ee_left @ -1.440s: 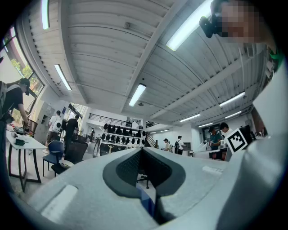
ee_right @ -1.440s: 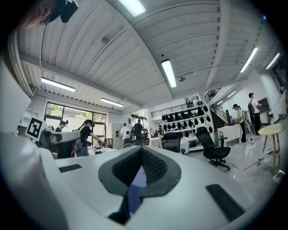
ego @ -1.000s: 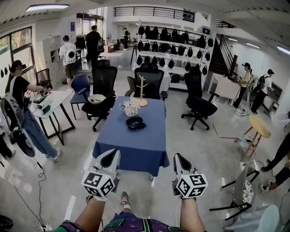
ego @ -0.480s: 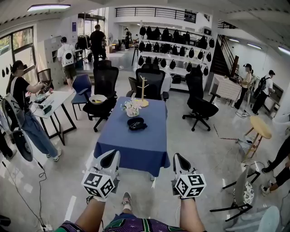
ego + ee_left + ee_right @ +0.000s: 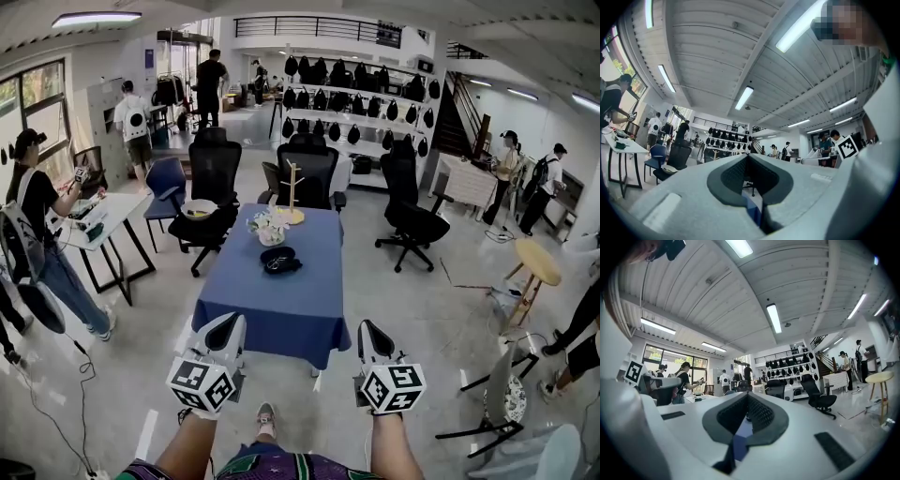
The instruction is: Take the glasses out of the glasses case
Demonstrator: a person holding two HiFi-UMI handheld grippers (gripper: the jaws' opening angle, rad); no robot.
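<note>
left gripper [image 5: 225, 326], right gripper [image 5: 373, 335] closed, empty | glasses case [image 5: 278, 260] far off on table [image 5: 272, 314] | risk: closed jaws just shove it

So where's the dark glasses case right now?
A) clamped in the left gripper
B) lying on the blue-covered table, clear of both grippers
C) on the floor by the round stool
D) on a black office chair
B: the glasses case lies on the blue-covered table, while the left gripper and right gripper are short of the table's near edge with nothing between their jaws.
</note>
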